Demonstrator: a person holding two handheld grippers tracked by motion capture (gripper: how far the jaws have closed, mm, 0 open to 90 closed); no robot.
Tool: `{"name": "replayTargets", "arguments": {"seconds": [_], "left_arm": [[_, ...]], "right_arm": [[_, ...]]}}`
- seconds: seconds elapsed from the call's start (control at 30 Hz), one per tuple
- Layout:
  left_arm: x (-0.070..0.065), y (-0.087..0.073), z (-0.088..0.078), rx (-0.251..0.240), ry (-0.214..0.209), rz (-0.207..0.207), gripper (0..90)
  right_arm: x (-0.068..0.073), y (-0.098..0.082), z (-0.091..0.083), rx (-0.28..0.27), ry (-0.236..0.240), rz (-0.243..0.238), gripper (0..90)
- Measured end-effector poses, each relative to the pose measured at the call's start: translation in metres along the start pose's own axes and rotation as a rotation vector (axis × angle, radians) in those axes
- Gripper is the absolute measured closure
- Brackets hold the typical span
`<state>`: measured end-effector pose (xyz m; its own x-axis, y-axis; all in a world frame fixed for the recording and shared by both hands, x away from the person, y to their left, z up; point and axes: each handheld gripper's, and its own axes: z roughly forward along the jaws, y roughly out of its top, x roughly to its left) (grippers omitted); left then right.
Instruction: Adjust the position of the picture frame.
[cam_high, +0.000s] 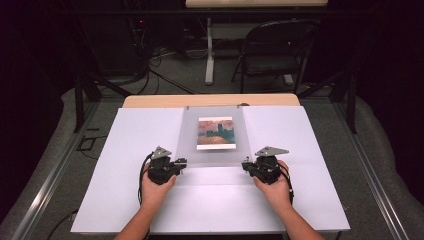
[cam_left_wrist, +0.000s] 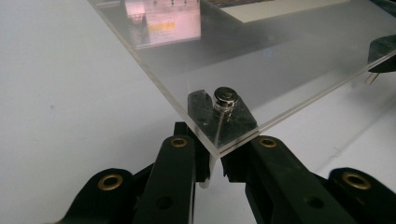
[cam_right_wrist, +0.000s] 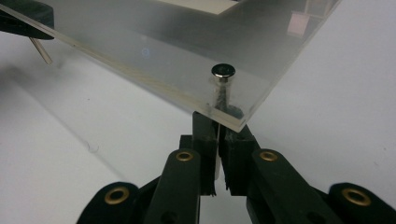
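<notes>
Acrylic sheet (cam_high: 212, 152), clear, lies at the centre of the white table (cam_high: 125, 150), over a picture (cam_high: 216, 133); its near edge is raised. Left gripper (cam_high: 181, 162) has its jaws closed on the steel pin (cam_left_wrist: 225, 100) under the sheet's near left corner. Right gripper (cam_high: 246, 164) has its jaws closed on the matching pin (cam_right_wrist: 222, 77) at the near right corner.

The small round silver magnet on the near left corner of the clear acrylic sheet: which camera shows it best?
The left gripper view: the small round silver magnet sits close and sharp on the clear acrylic sheet, just beyond the left gripper. In the high view that corner is too small to make it out. The right gripper view shows a similar magnet at its own corner.
</notes>
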<state>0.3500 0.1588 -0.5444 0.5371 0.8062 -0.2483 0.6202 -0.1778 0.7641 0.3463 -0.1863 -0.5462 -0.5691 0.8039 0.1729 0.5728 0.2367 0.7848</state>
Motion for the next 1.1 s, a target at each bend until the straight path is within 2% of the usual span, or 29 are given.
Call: {"name": "replayTargets", "arguments": {"seconds": [0.47, 0.9, 1.1], "left_arm": [[-0.001, -0.005, 0.007, 0.028, 0.005, 0.019, 83.9], [0.000, -0.007, 0.007, 0.027, -0.002, 0.004, 83.2], [0.000, -0.008, 0.008, 0.008, -0.009, -0.027, 79.6]], "right_arm": [[-0.005, -0.005, 0.006, 0.023, -0.004, 0.001, 85.2], [-0.005, -0.009, 0.008, 0.014, -0.004, 0.013, 85.1], [-0.006, -0.011, 0.008, 0.006, 0.001, 0.029, 82.7]]}}
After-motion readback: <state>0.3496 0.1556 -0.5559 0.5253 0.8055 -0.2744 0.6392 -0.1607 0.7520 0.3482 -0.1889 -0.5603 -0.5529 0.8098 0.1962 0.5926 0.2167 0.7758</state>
